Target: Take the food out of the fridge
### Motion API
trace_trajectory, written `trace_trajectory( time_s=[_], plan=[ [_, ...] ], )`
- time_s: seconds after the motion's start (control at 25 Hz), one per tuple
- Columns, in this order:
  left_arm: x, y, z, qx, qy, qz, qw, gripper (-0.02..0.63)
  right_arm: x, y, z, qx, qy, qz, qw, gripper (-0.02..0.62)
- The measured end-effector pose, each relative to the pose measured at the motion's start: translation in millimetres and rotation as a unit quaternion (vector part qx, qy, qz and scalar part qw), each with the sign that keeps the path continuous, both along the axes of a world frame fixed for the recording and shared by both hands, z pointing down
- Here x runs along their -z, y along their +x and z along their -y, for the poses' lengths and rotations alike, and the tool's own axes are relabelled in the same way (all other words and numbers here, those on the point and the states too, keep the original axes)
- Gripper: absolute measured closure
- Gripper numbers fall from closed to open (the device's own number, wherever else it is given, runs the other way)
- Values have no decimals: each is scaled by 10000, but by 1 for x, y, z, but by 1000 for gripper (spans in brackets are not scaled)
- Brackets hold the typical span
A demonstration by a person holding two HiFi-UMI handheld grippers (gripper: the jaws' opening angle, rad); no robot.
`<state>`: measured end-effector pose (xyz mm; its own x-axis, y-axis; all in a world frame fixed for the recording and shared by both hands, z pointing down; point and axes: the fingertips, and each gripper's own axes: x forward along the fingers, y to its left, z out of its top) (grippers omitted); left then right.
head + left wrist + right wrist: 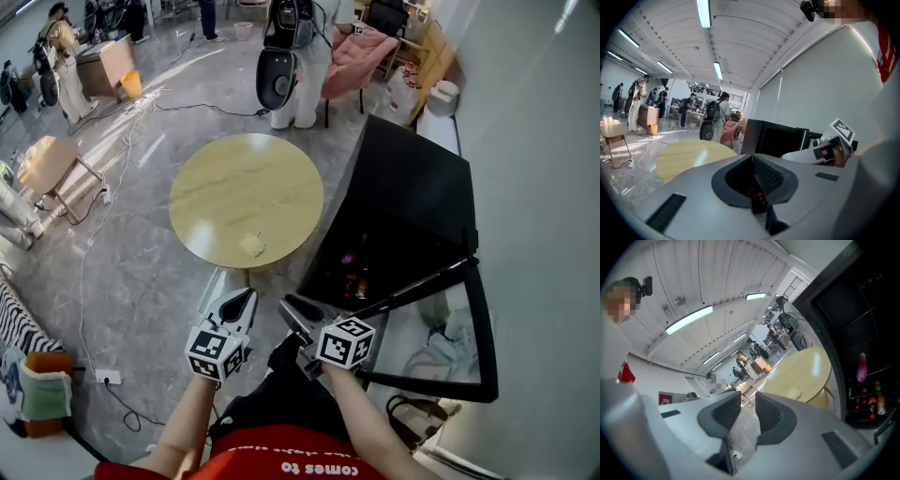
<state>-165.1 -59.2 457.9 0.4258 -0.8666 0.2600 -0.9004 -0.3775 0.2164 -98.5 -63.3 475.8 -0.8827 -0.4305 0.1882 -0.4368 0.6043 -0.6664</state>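
A black fridge stands at the right with its glass door swung open towards me. Inside it, a pink item and some red items show dimly. In the right gripper view the pink item sits on a shelf above small bottles. A pale piece of food lies on the round yellow table. My left gripper is shut with nothing in it, short of the table's near edge. My right gripper hangs beside it, before the fridge opening, jaws apart and empty.
Cables and a power strip lie on the grey floor at the left. A black fan and a chair draped in pink cloth stand beyond the table. People work at far desks. White cloth lies behind the open door.
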Motion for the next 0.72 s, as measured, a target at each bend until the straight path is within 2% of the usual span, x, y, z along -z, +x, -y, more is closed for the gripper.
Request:
trace_trajectory(
  time_s=[0.48,0.72],
  plan=[
    [3,95,27,-915,41,-9,9958,595,11,83,11,-729,189,-34,9972,495],
    [2,126,40,-1118,18,104,9937,595,8,109,19,-909,98,23,9958,495]
  ],
)
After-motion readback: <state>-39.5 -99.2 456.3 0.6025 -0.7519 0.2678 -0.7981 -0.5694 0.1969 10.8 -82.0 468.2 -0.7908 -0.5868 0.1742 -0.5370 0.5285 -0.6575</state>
